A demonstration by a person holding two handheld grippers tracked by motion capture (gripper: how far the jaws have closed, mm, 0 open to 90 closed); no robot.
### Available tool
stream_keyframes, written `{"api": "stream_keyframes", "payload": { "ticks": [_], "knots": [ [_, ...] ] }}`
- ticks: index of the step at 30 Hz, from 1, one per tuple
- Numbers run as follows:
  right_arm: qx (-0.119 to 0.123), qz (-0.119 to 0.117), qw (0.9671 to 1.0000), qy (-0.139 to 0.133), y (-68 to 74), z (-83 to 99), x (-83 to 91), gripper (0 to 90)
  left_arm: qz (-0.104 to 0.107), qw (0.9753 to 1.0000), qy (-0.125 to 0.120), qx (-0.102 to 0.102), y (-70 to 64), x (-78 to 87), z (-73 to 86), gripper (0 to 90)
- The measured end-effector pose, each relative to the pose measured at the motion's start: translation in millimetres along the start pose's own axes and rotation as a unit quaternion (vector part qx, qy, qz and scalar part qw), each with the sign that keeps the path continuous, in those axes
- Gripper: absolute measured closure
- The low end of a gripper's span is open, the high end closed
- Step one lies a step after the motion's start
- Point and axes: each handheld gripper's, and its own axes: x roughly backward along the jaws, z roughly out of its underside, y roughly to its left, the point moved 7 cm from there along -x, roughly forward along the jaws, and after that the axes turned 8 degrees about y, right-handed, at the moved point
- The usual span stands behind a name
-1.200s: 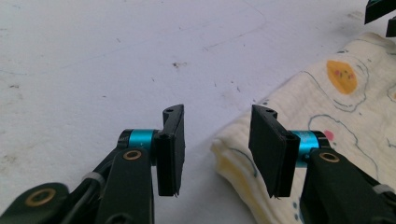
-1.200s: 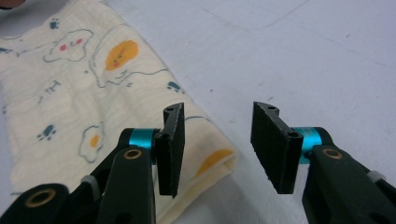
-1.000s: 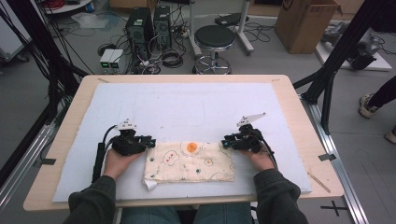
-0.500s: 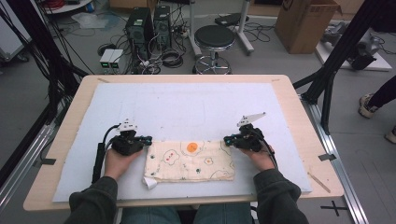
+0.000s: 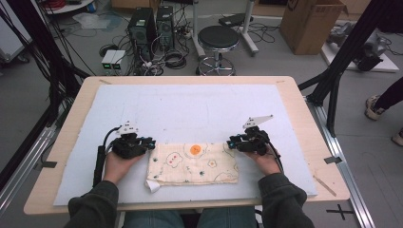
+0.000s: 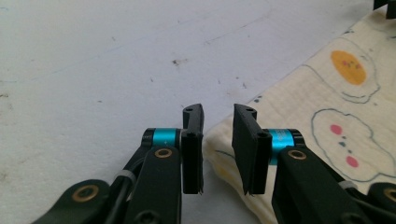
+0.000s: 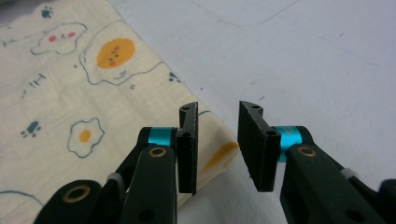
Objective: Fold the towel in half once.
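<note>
A cream cloth (image 5: pixel 192 164) printed with fried eggs lies folded flat on the white mat near the table's front edge. My left gripper (image 5: pixel 150 142) rests at the cloth's far left corner. In the left gripper view the left gripper (image 6: pixel 218 112) is open, and the cloth (image 6: pixel 327 107) has its corner lying between the jaws. My right gripper (image 5: pixel 231 142) sits at the far right corner. The right gripper (image 7: pixel 218 109) is also open, its jaws straddling that corner of the cloth (image 7: pixel 93 93). Neither pair of jaws is pressing on the fabric.
The white mat (image 5: pixel 199 109) covers most of the wooden table (image 5: pixel 304 109). A small flap of the cloth (image 5: pixel 153 186) is turned out at its near left corner. On the floor beyond the table stand a stool (image 5: pixel 217 40), computer towers (image 5: pixel 149 23) and a cardboard box (image 5: pixel 311 23).
</note>
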Motion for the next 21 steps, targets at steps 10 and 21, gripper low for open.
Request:
{"api": "stream_keyframes", "payload": {
  "ticks": [10,21],
  "knots": [
    [-0.007,-0.015,0.9996,-0.025,1.3,-2.9,8.0,55.5,0.026,0.9995,-0.018,-0.005,-4.6,7.7,-3.4,62.5],
    [-0.021,-0.015,0.9991,-0.034,-1.1,-4.0,10.3,48.9,0.041,0.9989,-0.021,-0.001,-5.9,8.5,-6.7,53.7]
  ]
}}
